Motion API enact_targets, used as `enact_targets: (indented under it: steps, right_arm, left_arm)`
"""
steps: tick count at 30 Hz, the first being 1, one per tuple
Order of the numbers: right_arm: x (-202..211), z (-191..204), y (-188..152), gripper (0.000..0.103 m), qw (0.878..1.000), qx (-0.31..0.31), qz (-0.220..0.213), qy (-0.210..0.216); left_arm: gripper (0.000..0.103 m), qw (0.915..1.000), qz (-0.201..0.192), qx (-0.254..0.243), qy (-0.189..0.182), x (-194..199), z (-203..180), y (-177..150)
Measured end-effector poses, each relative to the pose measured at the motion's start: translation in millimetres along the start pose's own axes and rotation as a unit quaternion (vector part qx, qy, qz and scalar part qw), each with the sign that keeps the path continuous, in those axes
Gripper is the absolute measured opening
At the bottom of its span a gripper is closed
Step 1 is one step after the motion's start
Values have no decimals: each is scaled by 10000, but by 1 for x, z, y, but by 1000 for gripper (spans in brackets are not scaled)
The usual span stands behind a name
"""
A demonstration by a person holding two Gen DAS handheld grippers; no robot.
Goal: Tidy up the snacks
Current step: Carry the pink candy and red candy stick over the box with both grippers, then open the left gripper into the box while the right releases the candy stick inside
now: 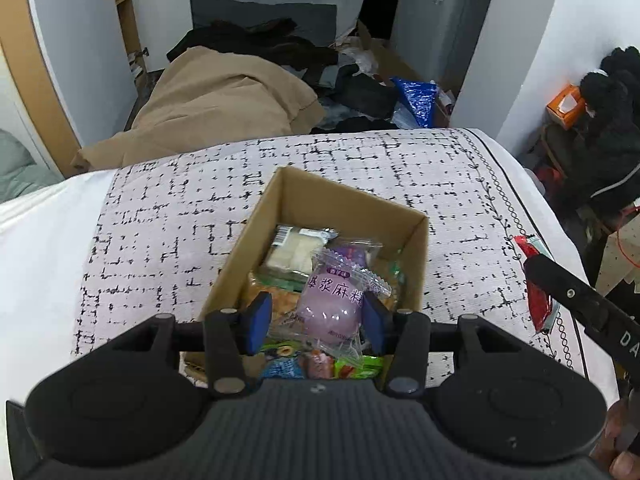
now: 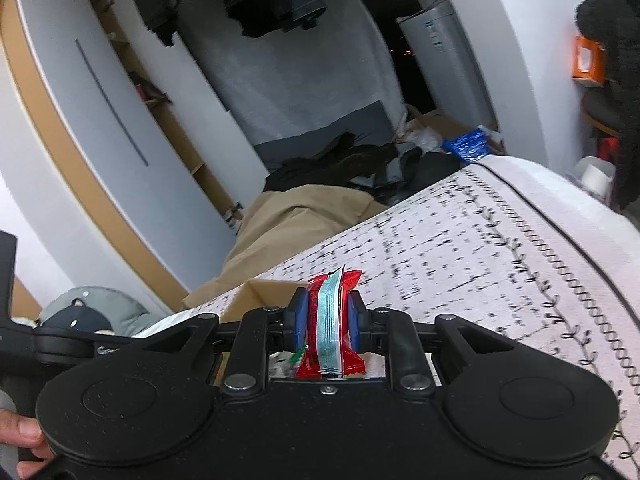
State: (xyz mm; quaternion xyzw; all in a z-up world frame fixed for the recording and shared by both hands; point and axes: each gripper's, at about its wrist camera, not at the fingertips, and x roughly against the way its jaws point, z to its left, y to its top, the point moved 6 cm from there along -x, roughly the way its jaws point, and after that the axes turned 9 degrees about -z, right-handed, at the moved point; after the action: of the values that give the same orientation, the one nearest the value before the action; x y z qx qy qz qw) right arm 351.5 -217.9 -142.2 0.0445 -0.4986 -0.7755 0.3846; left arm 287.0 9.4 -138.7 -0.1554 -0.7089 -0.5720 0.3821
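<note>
An open cardboard box (image 1: pixel 352 196) stands on the patterned cloth and holds several snack packets. A purple mochi packet (image 1: pixel 332 300) lies on top, with a pale wafer packet (image 1: pixel 294 250) behind it. My left gripper (image 1: pixel 316 316) hovers open over the near end of the box, its blue pads (image 1: pixel 258 318) on either side of the purple packet without pressing it. My right gripper (image 2: pixel 326 312) is shut on a red and pale blue snack packet (image 2: pixel 330 320), held upright in the air to the right of the box (image 2: pixel 260 296). The same red packet (image 1: pixel 536 300) shows at the right of the left wrist view.
The white cloth with black marks (image 1: pixel 168 216) covers the table, which drops off at the far and right edges. Beyond lie a tan blanket (image 1: pixel 224 100), dark clothes and a blue bag (image 1: pixel 418 98). A hand (image 2: pixel 22 436) grips the left handle.
</note>
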Motion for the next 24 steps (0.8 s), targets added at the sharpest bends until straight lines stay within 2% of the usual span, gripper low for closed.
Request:
enact_targets:
  steps: [8, 13, 16, 20, 24]
  right_arm:
    - [-17, 34, -19, 20, 9988, 158, 324, 345]
    - [-20, 53, -33, 22, 9970, 261, 498, 538]
    - [-20, 59, -41, 27, 9961, 223, 618, 586]
    - [-13, 65, -47, 44, 9960, 205, 662, 560]
    - [-1, 61, -45, 45, 9974, 108, 604, 368]
  left_arm:
    - [49, 9997, 191, 44, 110, -6, 19, -4]
    - [53, 9996, 258, -28, 61, -3, 24, -4]
    - [58, 9997, 237, -69, 77, 1, 27, -2]
    - [66, 9998, 198, -80, 48, 9, 33, 1]
    - [68, 9997, 253, -35, -12, 14, 40, 0]
